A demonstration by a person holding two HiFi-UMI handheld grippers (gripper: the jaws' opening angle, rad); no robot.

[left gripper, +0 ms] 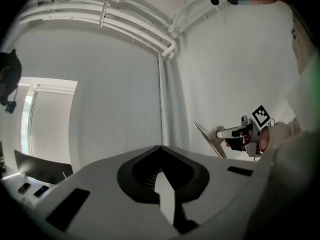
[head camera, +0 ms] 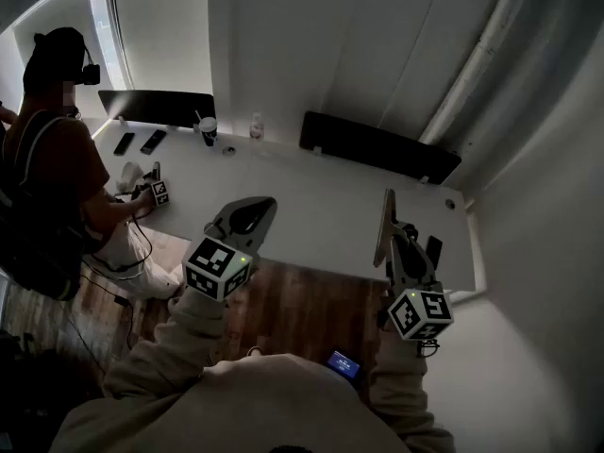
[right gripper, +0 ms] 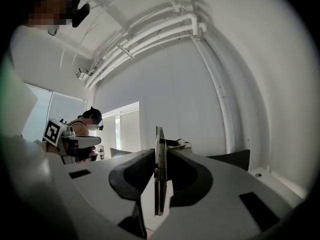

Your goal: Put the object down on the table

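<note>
Two grippers are held level over the near edge of a long white table [head camera: 316, 192]. The right gripper [head camera: 400, 242] has its jaws pressed partway closed on a thin flat board [head camera: 384, 225]. The board stands upright on edge, lifted above the table's right part. The left gripper [head camera: 251, 215] is empty, with its jaws brought together at the tips. Another person [head camera: 55, 163] sits at the table's far left end.

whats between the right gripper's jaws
A thin flat board stands edge-on, clamped by the right gripper. The jaws cover its lower part, so its full shape is hidden.
</note>
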